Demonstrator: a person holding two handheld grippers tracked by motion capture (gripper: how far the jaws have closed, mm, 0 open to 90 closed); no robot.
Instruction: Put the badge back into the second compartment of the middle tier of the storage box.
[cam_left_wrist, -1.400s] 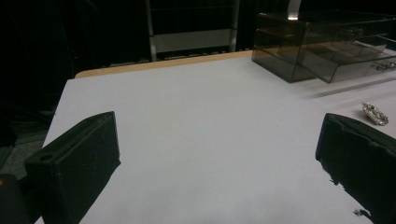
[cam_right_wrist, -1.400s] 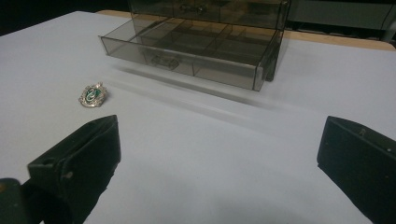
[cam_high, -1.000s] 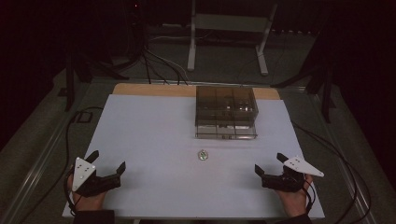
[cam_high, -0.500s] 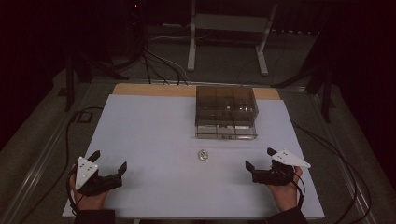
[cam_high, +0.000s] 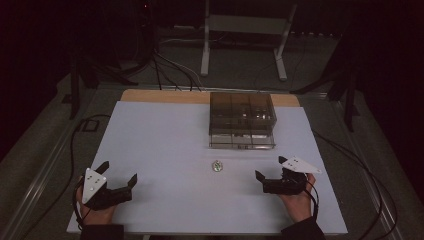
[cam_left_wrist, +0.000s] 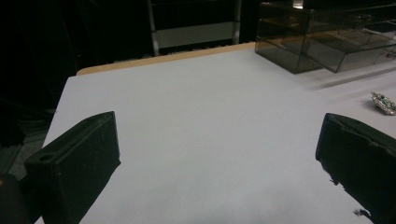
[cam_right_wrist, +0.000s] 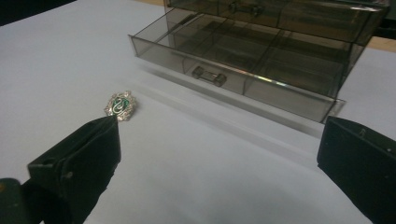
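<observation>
White surface (cam_high: 165, 140), dim room, dark floor and cables beyond the far edge.

Smoked clear drawer box (cam_high: 242, 119) sits right of centre toward the far side. Bottom drawer (cam_right_wrist: 233, 70) pulled out toward the person; it is split into compartments, and they look bare, though the tinted plastic and low light make that hard to confirm. Small bar handle (cam_right_wrist: 208, 76) on the drawer front. Another handle shows on a shut drawer above.

Small brooch (cam_high: 217, 166), silver filigree rim with a green centre, lies flat on the surface just in front of the open drawer, apart from it. In the right gripper view the brooch (cam_right_wrist: 120, 105) sits just past the tip of the left-hand finger (cam_right_wrist: 77, 163); touching or a hair short, cannot tell from this angle. In the left gripper view it shows at the right edge (cam_left_wrist: 384, 102), well away from those fingers.

Left gripper (cam_high: 119, 182) at the near left corner, held in a hand (cam_high: 95, 212), fingers spread wide, nothing between them, only bare surface.

Right gripper (cam_high: 269, 176) at the near right, held in a hand (cam_high: 296, 200), pointing left toward the brooch. Fingers released and wide apart, gripping nothing. Grey triangular plate (cam_high: 298, 164) on top.

Two grippers well apart, the brooch between them and nearer the right one.
</observation>
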